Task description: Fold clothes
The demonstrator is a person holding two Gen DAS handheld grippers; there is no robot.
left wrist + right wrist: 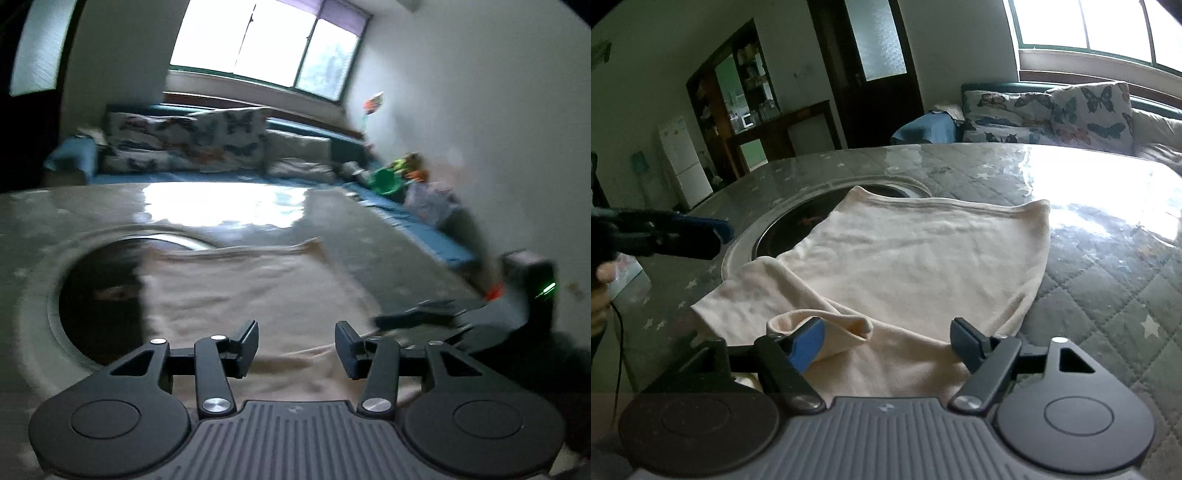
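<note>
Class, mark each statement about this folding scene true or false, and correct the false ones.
1. The cream garment lies partly over a round opening in the table. True.
2. The right gripper is clamped shut on a sleeve. False: its jaws stand apart, cloth between them.
3. Butterfly-print cushions sit beyond the table. True.
4. The left gripper holds a folded towel. False: it is open and holds nothing.

1. A quilted grey table cover (1089, 295) with pale stars, under a glossy clear sheet.
2. A dark round recess (99, 291) set into the tabletop near its left edge.
3. Butterfly-print cushions (1052, 110) on a teal sofa (424, 240) beyond the far edge.
4. A bright window (266, 40) above the sofa.
5. A white fridge (683, 158) and a dark wooden door (871, 66).
6. A green toy (386, 181) by the wall.
</note>
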